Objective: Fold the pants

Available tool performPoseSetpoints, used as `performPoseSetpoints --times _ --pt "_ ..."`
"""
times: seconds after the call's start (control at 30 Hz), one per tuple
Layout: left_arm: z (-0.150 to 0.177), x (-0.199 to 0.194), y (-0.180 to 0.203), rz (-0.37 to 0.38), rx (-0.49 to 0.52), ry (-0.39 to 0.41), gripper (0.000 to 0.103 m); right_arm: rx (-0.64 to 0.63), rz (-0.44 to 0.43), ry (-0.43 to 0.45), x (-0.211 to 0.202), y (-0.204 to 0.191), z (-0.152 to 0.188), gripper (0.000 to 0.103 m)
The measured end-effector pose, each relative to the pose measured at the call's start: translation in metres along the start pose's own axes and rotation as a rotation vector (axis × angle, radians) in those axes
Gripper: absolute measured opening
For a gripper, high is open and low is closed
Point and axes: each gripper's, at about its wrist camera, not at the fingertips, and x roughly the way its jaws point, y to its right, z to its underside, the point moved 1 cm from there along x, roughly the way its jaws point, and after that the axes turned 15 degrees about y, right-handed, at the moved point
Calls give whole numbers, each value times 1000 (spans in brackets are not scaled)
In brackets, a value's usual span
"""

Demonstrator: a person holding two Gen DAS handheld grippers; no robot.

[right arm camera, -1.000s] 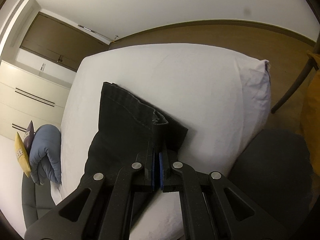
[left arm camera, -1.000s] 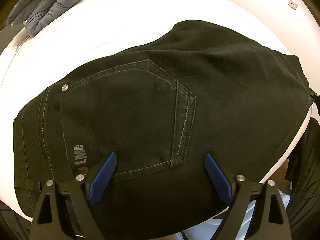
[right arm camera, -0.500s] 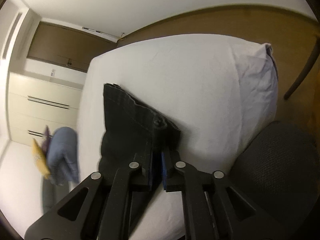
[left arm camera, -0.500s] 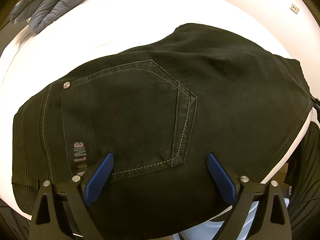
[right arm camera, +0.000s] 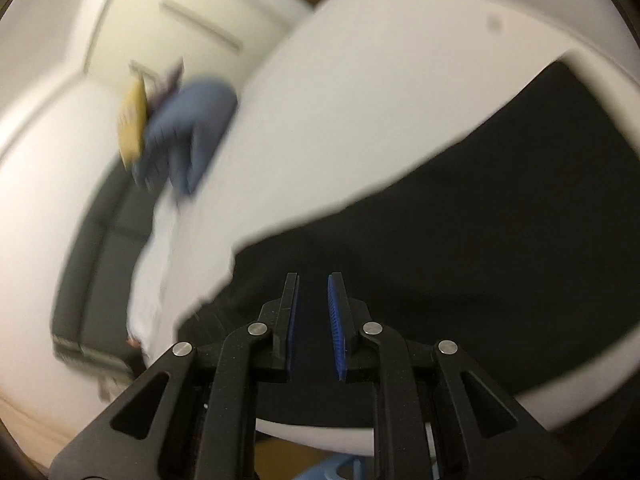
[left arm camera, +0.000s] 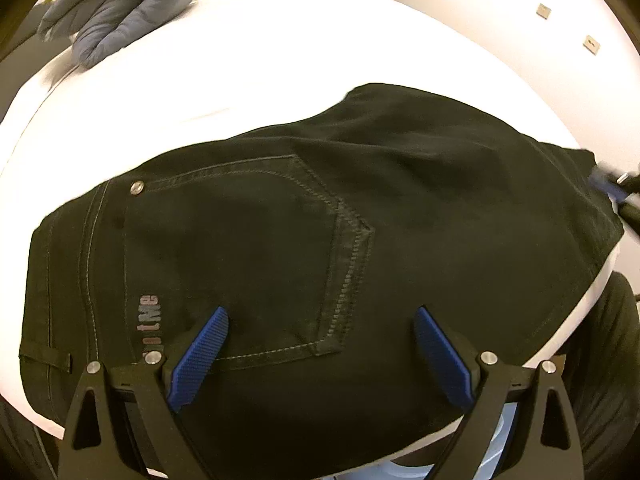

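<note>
A white bed [left arm camera: 280,60] filled most of both views, and the black jeans [left arm camera: 440,220] were spread folded across its near part, the seat side turned up. A stitched back pocket [left arm camera: 260,260] with a metal rivet [left arm camera: 137,188] at its corner was seen in the left wrist view, and grey lettering [left arm camera: 150,322] was printed beside the pocket near the side seam. A folded grey-blue quilted blanket [left arm camera: 116,12] was lain at the far corner of the bed, well apart from the jeans, and a yellow item [right arm camera: 132,124] was seen against it in the blurred right wrist view; what it was could not be told. The left gripper [left arm camera: 322,344] was held over the pocket area with its blue pads [left arm camera: 200,356] spread wide and nothing caught between them. The right gripper [right arm camera: 314,320] was held above the dark cloth [right arm camera: 480,260], its jaws having just been opening to a narrow gap, and no fabric was seen pinched between the pads [right arm camera: 335,328].
</note>
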Motion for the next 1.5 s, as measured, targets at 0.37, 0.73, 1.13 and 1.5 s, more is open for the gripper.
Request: performPoseSetpoints --times 0.37,0.73,1.13,1.5 --pt "16 -24 -39 -5 -106 77 96 142 338 319 -67 79 -51 7" --pt "17 -25 -87 -37 -218 113 88 -156 -251 -271 202 -163 38 7" --pt "28 -27 -87 -55 -167 113 96 37 21 -60 272 -102 -47 2" --pt "21 -14 -76 -78 -129 88 102 158 -157 -146 201 -64 29 0"
